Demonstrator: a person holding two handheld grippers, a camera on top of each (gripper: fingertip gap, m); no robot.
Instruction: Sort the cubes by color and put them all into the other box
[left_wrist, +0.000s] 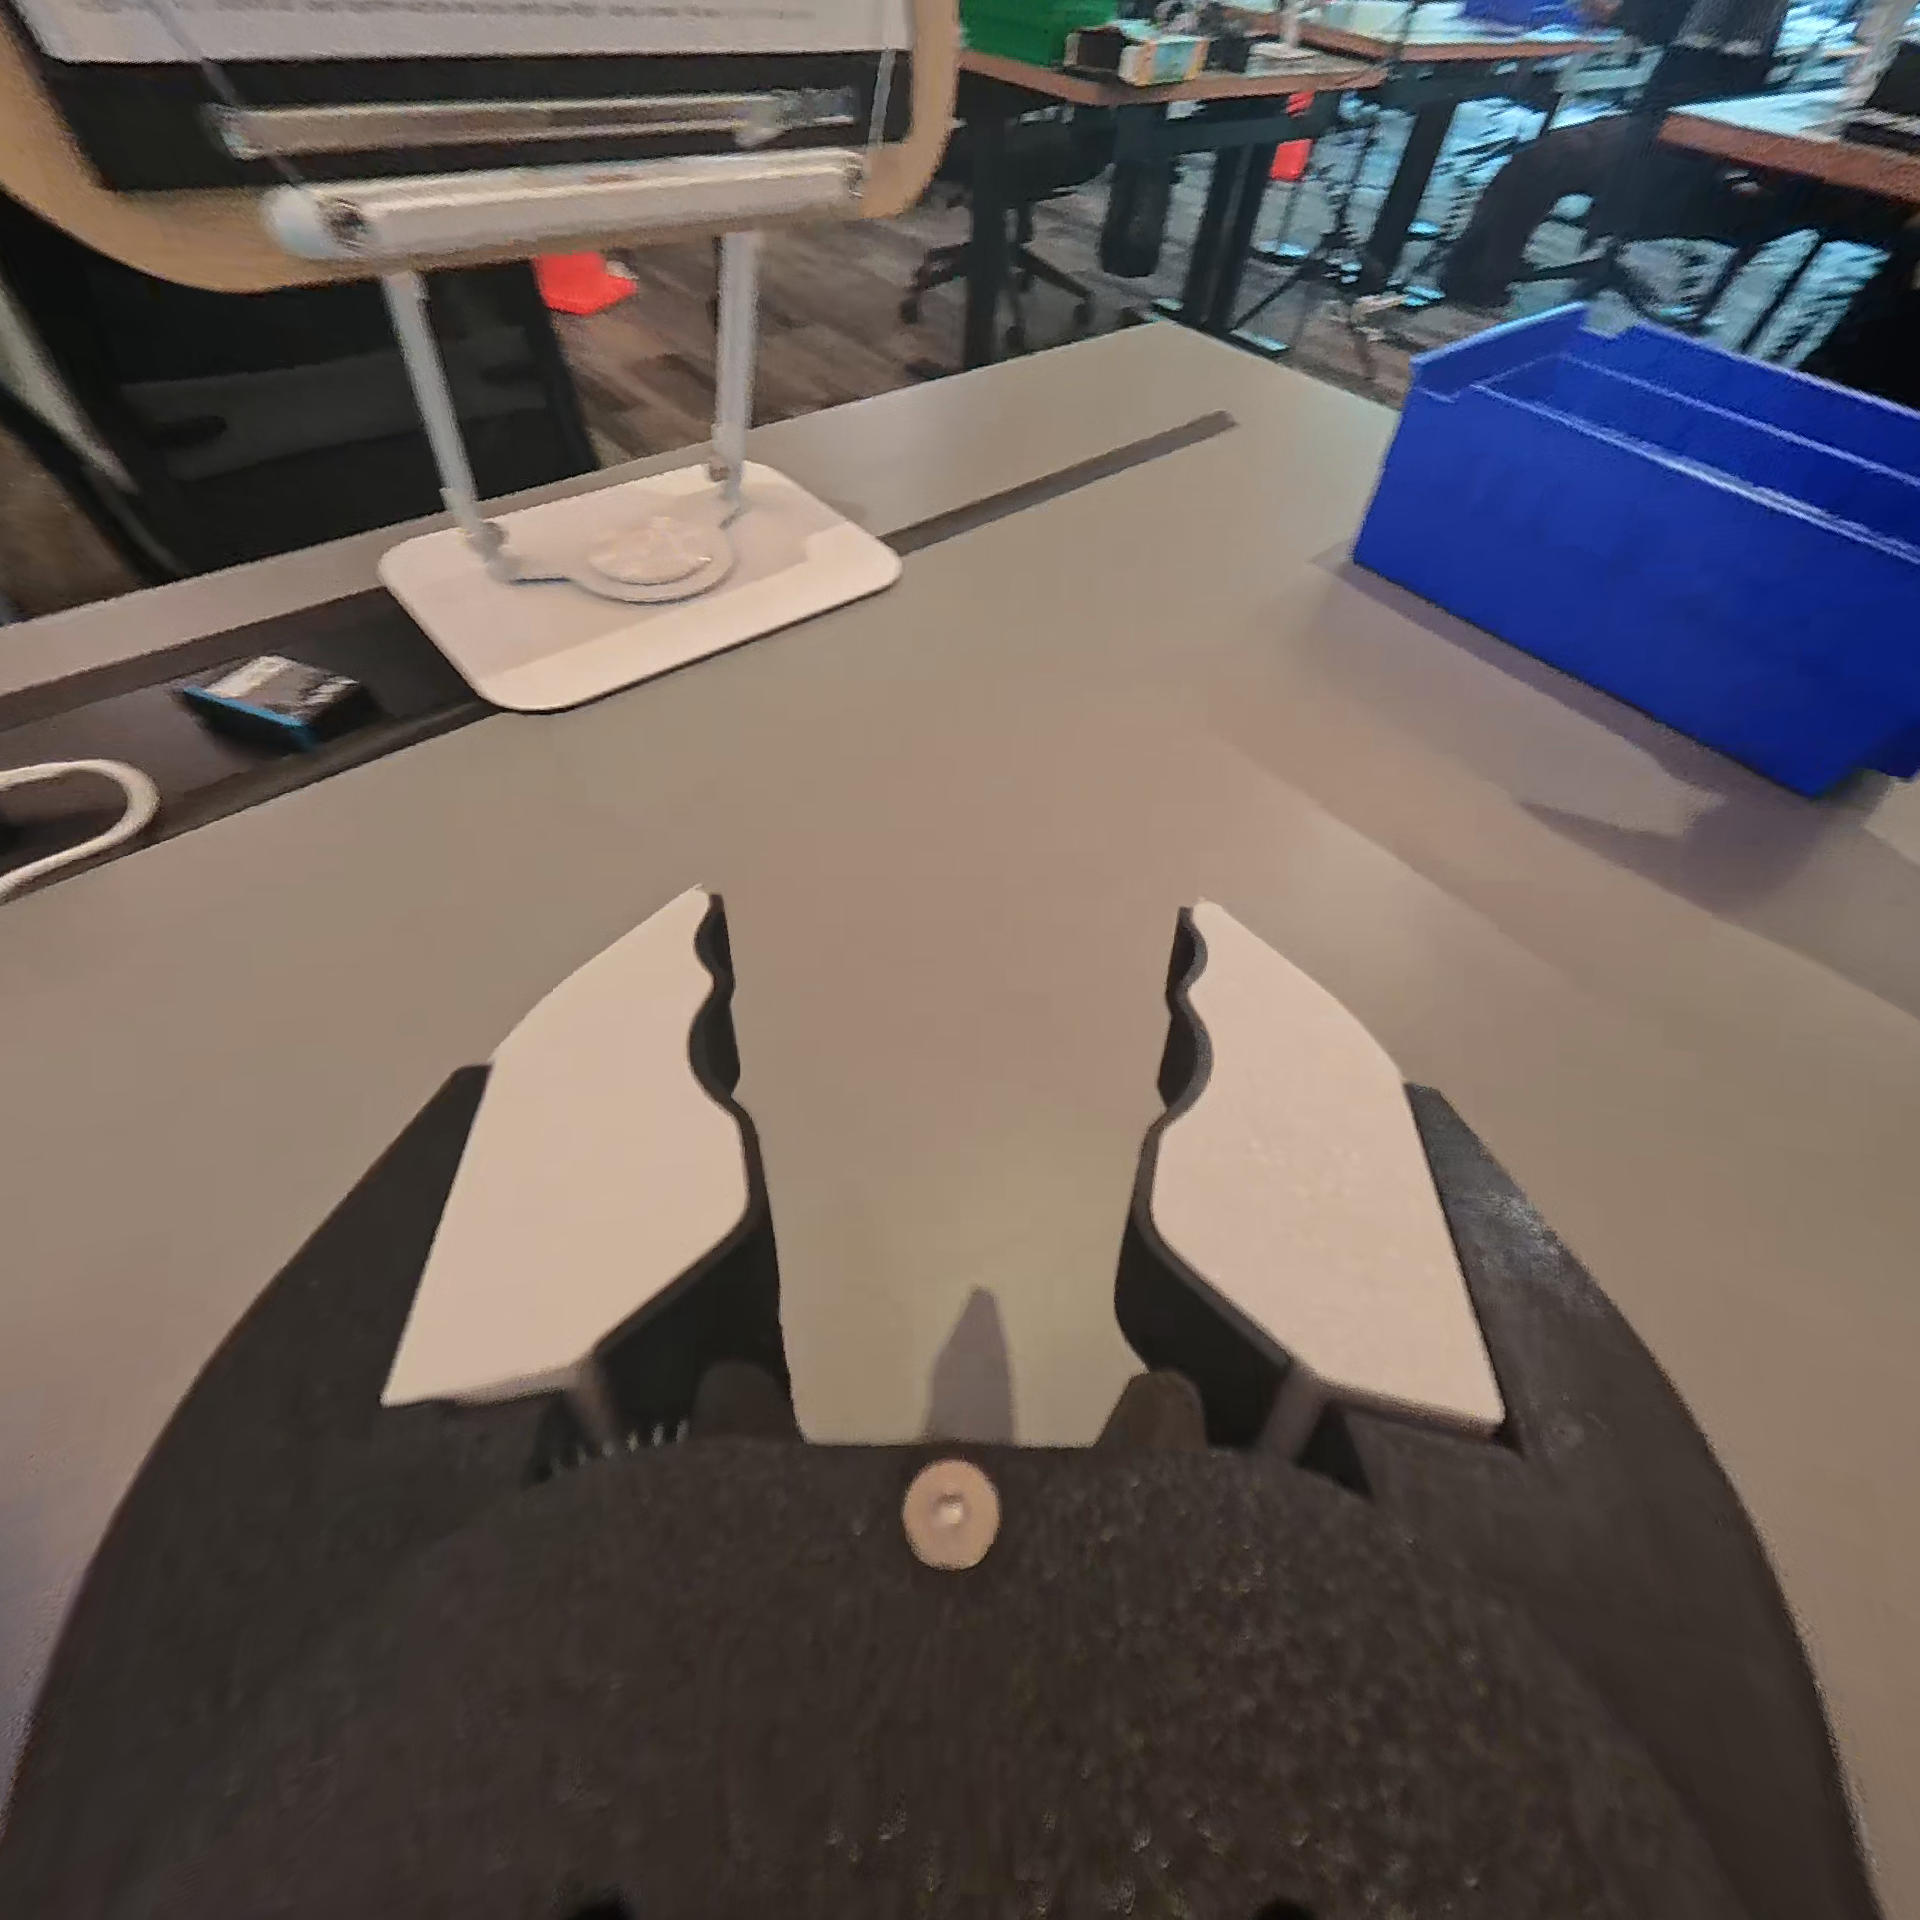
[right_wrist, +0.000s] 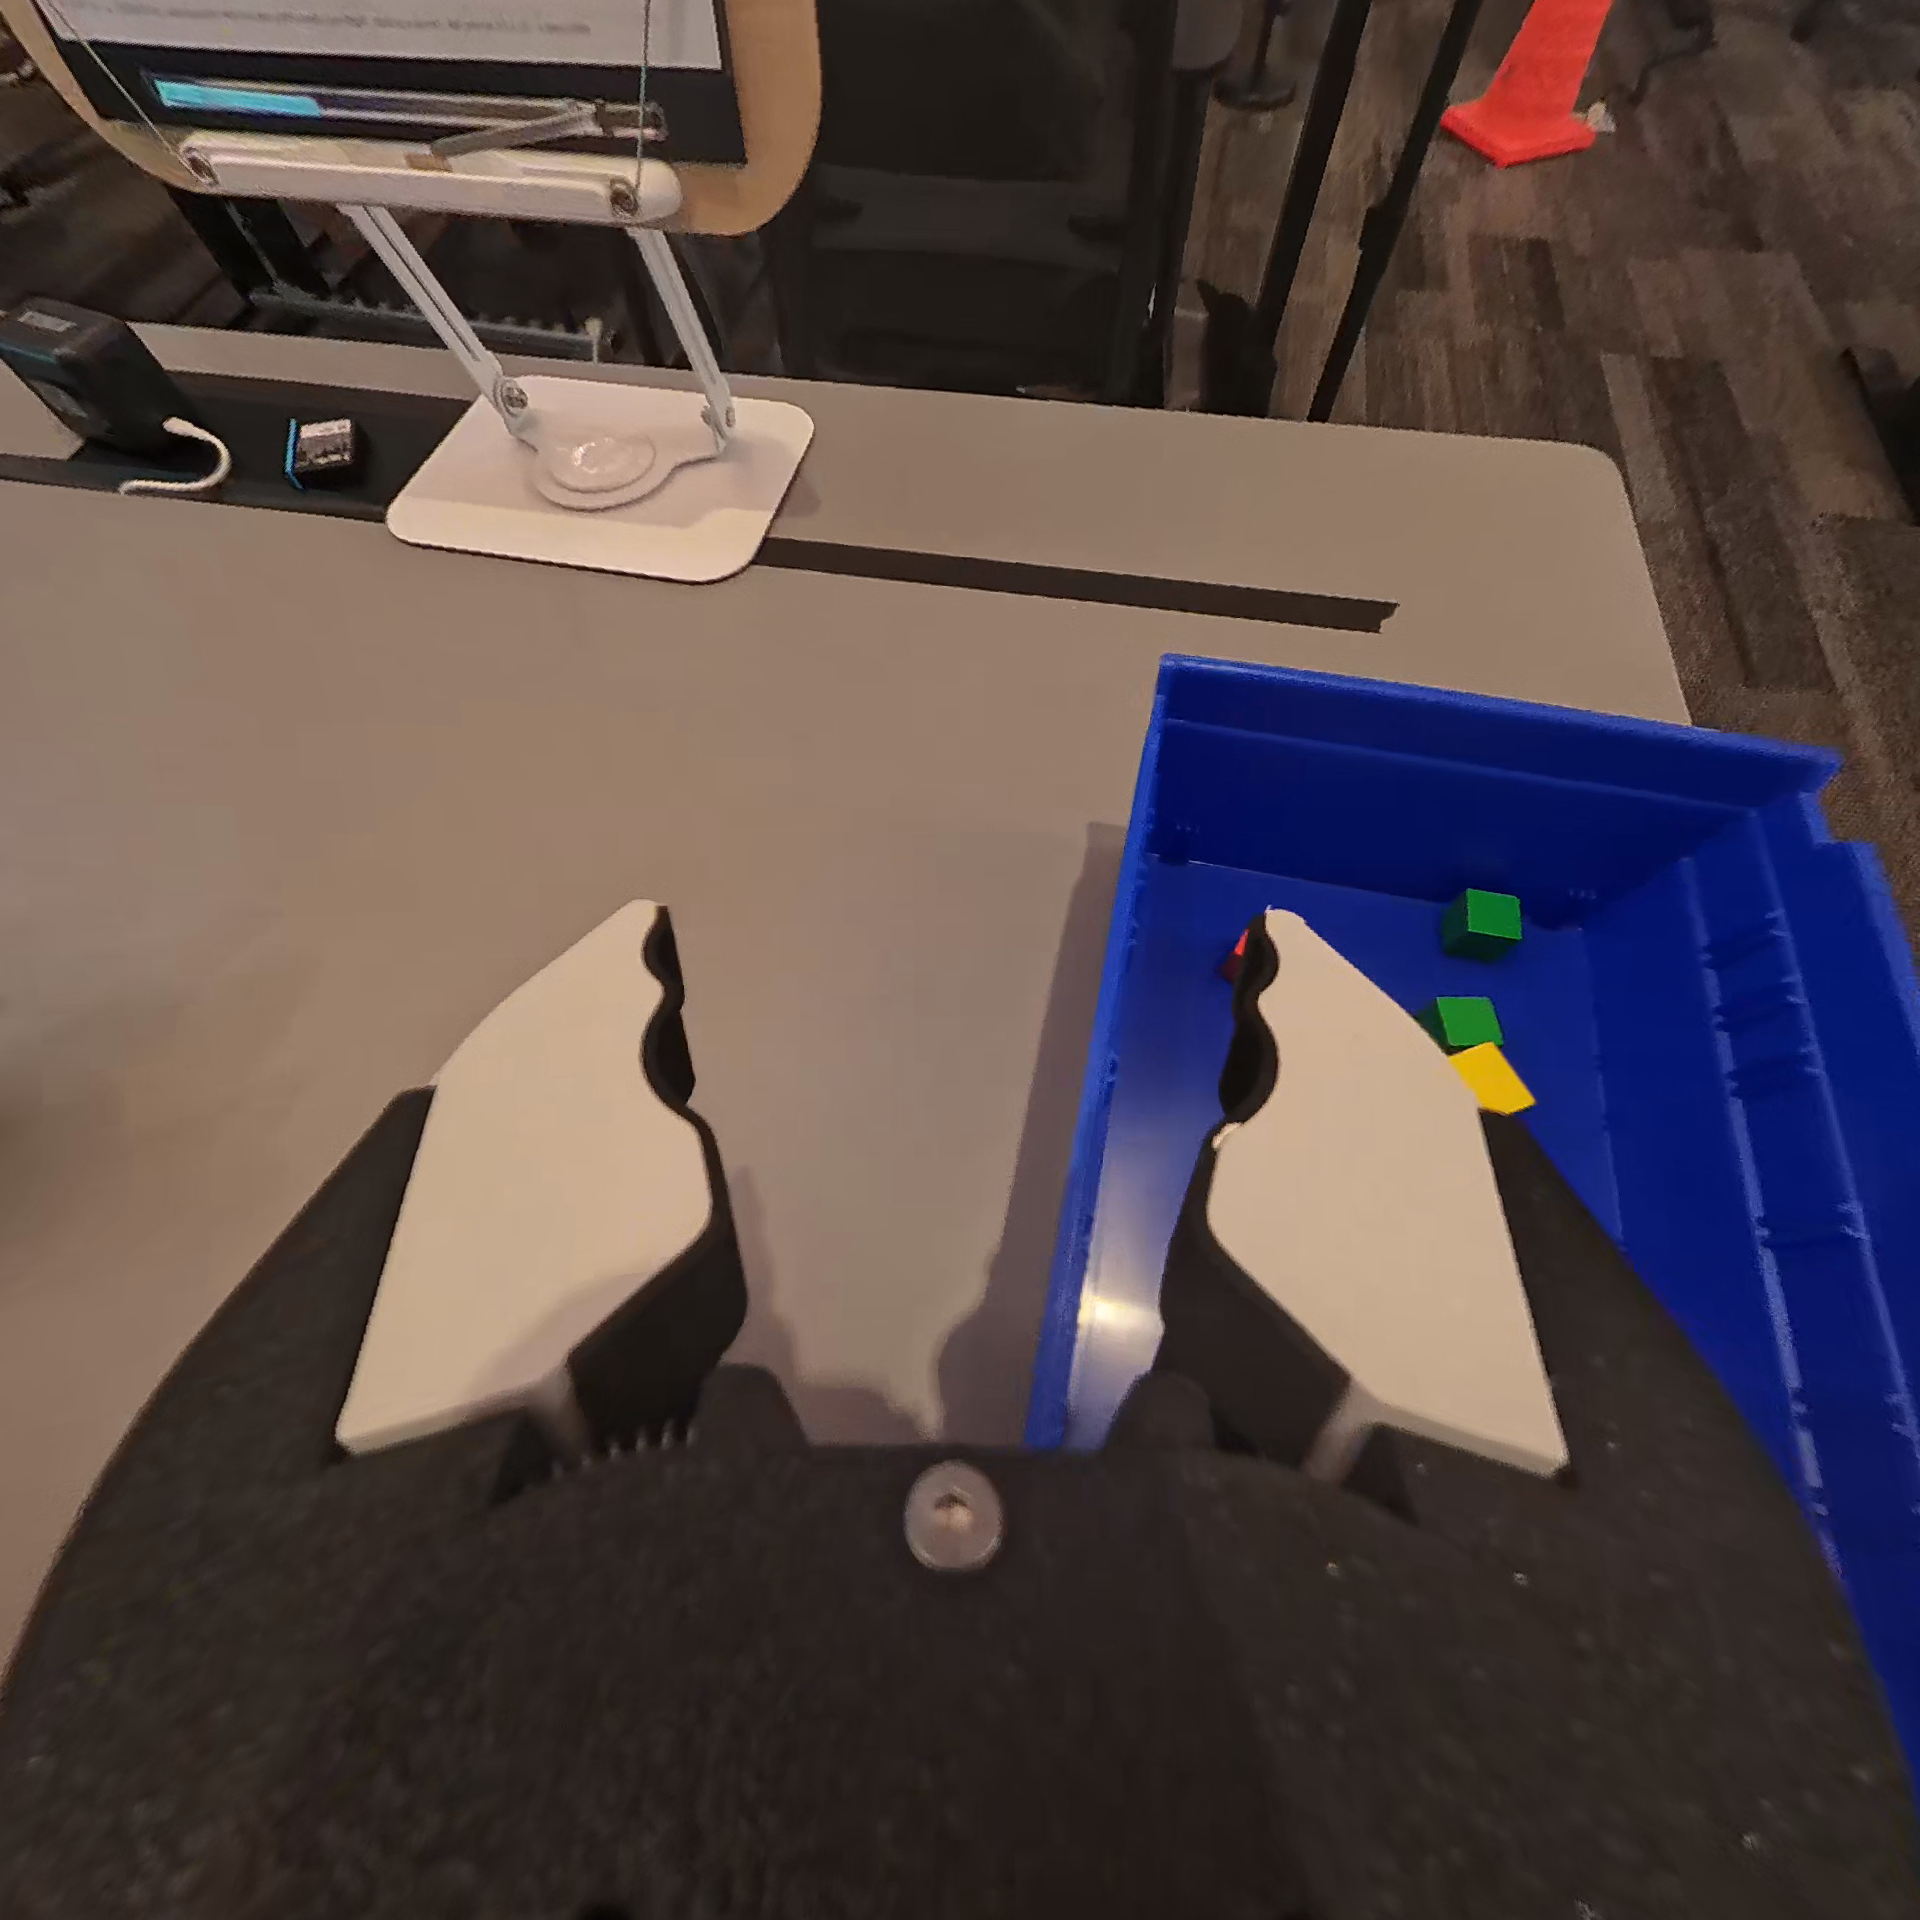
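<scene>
A blue plastic box (right_wrist: 1662, 1039) stands on the grey table at the right. Inside it lie two green cubes (right_wrist: 1481, 920) (right_wrist: 1465, 1020), a yellow cube (right_wrist: 1494, 1078) and a red cube (right_wrist: 1236, 956), mostly hidden behind my right finger. My right gripper (right_wrist: 966, 920) is open and empty, held above the box's left wall, with its right finger (right_wrist: 1351, 1143) over the box. The same blue box shows in the left wrist view (left_wrist: 1621, 582) at the right; its inside is hidden. My left gripper (left_wrist: 951, 904) is open and empty above bare table.
A white stand base (right_wrist: 603, 488) holds a screen at the back of the table; it also shows in the left wrist view (left_wrist: 644, 582). A small black box (right_wrist: 324, 447), a black device (right_wrist: 83, 374) and a white cable (right_wrist: 187, 457) lie by a dark strip (right_wrist: 1091, 587).
</scene>
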